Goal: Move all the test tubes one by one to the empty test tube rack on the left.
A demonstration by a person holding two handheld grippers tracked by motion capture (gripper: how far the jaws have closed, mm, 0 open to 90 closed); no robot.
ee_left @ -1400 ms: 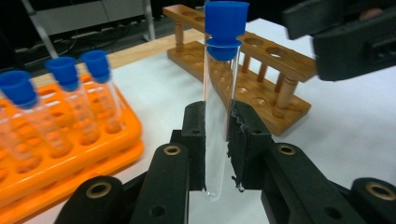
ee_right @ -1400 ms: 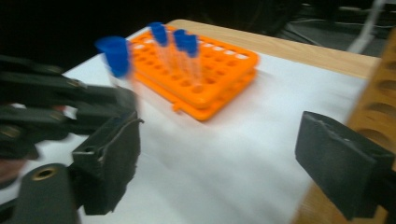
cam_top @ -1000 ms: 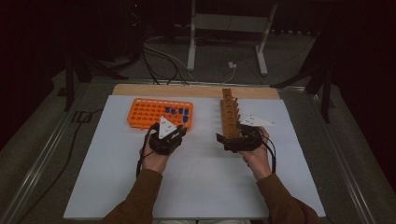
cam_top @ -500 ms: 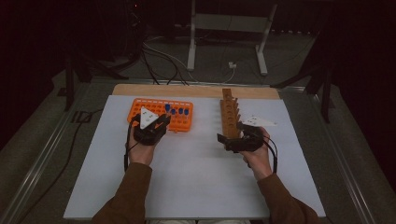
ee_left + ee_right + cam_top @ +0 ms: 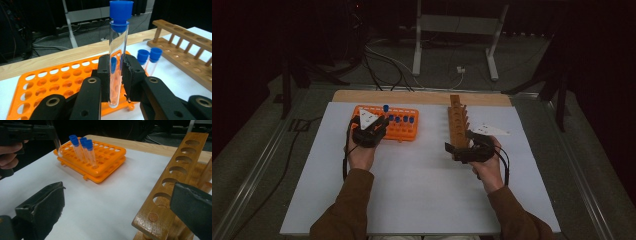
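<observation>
Left gripper (image 5: 117,75): jaws clamped on upright blue-capped tube (image 5: 118,50)
Below: orange rack (image 5: 55,82)
Right: wooden rack (image 5: 185,52), two capped tubes (image 5: 149,56)

Blue-capped clear tube (image 5: 117,57), orange rack (image 5: 50,82), brown wooden rack (image 5: 175,177).

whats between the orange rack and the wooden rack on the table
Nothing: in the high view the white table top is bare between the orange rack and the wooden rack. The right gripper view shows the same bare stretch.
</observation>
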